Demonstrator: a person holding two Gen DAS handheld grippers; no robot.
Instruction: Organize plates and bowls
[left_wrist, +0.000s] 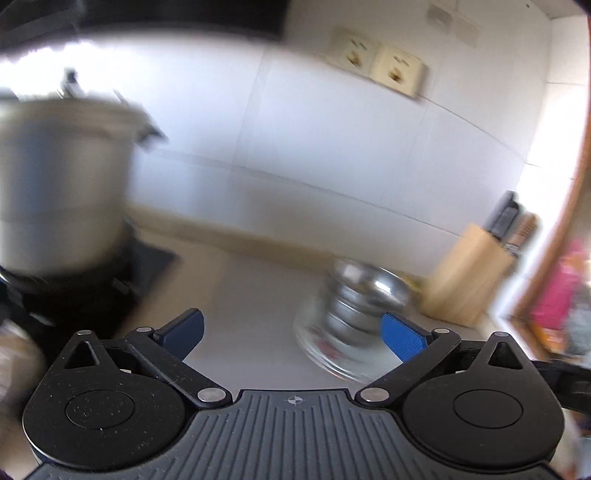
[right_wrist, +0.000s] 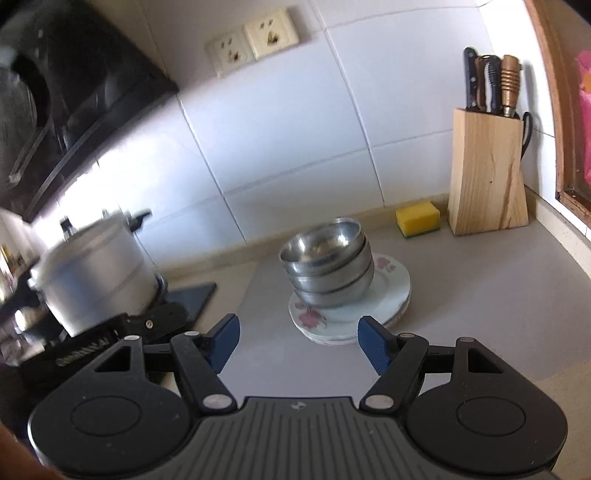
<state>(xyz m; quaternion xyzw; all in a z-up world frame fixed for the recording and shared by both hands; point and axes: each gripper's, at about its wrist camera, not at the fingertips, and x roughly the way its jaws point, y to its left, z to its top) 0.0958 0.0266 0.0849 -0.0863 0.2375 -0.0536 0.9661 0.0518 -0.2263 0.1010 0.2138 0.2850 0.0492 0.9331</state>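
Bowls (right_wrist: 327, 267) sit nested atop stacked plates (right_wrist: 388, 302) mid-counter (right_wrist: 480, 314), saving space; we keep both the left hand-held gripper (left_wrist: 291, 334) and right hand-held gripper (right_wrist: 299, 341) released, empty.

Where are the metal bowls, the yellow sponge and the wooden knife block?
metal bowls (right_wrist: 328, 273): right wrist view, side of the stack.
yellow sponge (right_wrist: 417, 218): right wrist view, its yellow front face.
wooden knife block (right_wrist: 487, 170): right wrist view, its front face.
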